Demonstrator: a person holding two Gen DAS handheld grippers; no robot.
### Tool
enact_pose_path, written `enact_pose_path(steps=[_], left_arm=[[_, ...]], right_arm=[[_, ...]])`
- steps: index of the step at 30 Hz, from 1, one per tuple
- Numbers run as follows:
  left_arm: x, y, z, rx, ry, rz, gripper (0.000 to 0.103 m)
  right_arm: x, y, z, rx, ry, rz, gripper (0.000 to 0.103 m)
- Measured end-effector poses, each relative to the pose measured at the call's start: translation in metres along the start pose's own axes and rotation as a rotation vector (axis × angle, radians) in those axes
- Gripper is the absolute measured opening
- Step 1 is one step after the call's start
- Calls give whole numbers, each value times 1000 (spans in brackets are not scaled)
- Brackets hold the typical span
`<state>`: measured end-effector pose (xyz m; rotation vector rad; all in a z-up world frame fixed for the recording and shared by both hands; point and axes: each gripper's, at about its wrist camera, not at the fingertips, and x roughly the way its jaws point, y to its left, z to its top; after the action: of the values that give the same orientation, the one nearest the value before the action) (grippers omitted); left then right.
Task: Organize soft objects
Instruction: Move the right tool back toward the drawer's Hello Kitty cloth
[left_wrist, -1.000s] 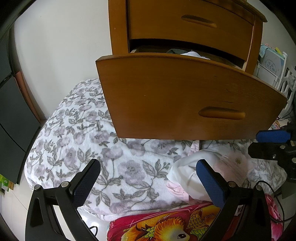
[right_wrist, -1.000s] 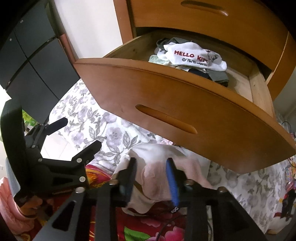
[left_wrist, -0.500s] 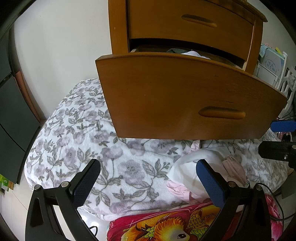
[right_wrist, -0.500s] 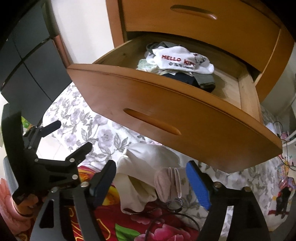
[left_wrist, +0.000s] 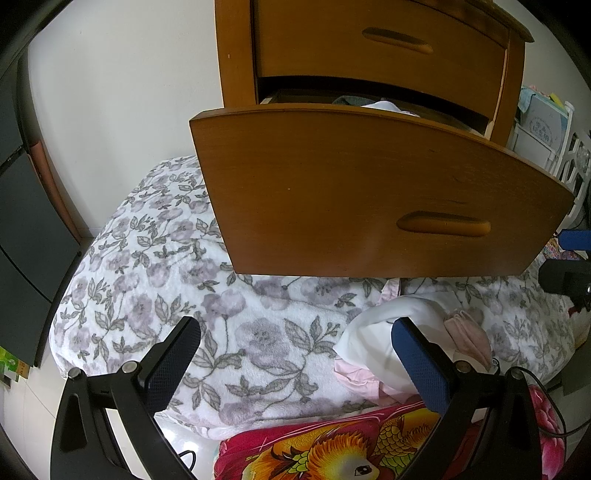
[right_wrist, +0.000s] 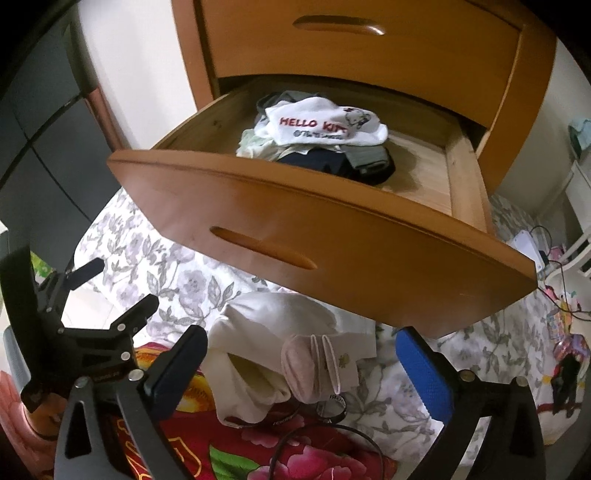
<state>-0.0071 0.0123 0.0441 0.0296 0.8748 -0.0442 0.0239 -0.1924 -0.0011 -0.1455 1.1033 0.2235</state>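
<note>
A pink folded sock pair (right_wrist: 310, 365) lies on a white garment (right_wrist: 273, 328) on the floral blanket (right_wrist: 162, 269), under the open wooden drawer (right_wrist: 295, 229). The drawer holds a white "Hello Kitty" sock (right_wrist: 325, 125) on top of dark clothes (right_wrist: 332, 162). My right gripper (right_wrist: 303, 373) is open and empty, raised over the pink socks. My left gripper (left_wrist: 295, 362) is open and empty over the blanket; the white garment (left_wrist: 373, 343) and pink socks (left_wrist: 467, 332) lie by its right finger.
A red patterned quilt (left_wrist: 332, 446) lies at the near edge. A black cable (right_wrist: 325, 435) runs over it. A closed upper drawer (right_wrist: 369, 48) sits above the open one. Dark cabinet doors (left_wrist: 22, 221) stand at left. Clutter and white furniture (right_wrist: 569, 295) are at right.
My right gripper opened and let go of the pink socks, then rose and pulled back, so more of the drawer's inside shows. The left gripper has not moved.
</note>
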Motion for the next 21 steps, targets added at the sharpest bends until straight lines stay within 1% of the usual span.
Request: enact_pose_path(steps=[12,21], left_arm=[[-4,1,-3,5,-20,3,103],[-9,4,-1,-10,-42,-7,103]], right_arm=[[-12,-8,0,25,-63,17,103],[-42,-9,6,4,-132,28,103]])
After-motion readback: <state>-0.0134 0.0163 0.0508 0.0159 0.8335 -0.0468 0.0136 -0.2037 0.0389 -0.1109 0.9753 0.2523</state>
